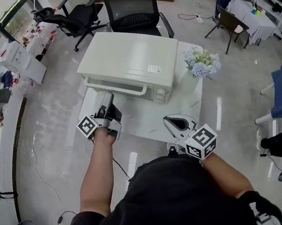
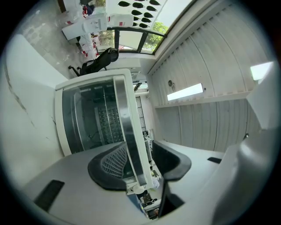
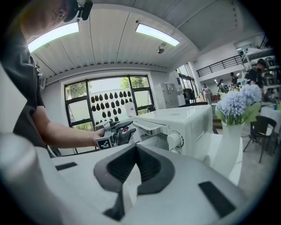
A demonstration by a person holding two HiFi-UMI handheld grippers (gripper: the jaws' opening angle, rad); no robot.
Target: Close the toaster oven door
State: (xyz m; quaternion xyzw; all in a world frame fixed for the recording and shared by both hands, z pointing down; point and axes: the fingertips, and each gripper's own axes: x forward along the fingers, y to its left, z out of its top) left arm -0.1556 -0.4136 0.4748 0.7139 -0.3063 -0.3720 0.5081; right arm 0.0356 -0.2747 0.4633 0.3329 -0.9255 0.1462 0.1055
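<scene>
The white surface [image 1: 197, 98] carries the toaster oven [image 1: 128, 59] straight ahead of me at twelve o'clock. Its door [image 2: 90, 116] faces me and looks raised against the front, though I cannot tell whether it has seated fully. If it hasn't, it may drop open again once nothing supports it. A vase of flowers [image 1: 202, 64] stands just beside the oven at its three o'clock. A hard shove on the door could slide the oven and tip that vase. The handle [image 1: 115, 88] runs along the oven's front edge at about seven o'clock from its middle. My left tongs [image 1: 107, 107] are there, spread wide with the bar passing between them and no pad clamped on it. Pulling back at an angle could hook the bar and drag the door down with it. My right tongs [image 3: 135, 163] are pressed together on nothing, at five o'clock from the oven and clear of it.
</scene>
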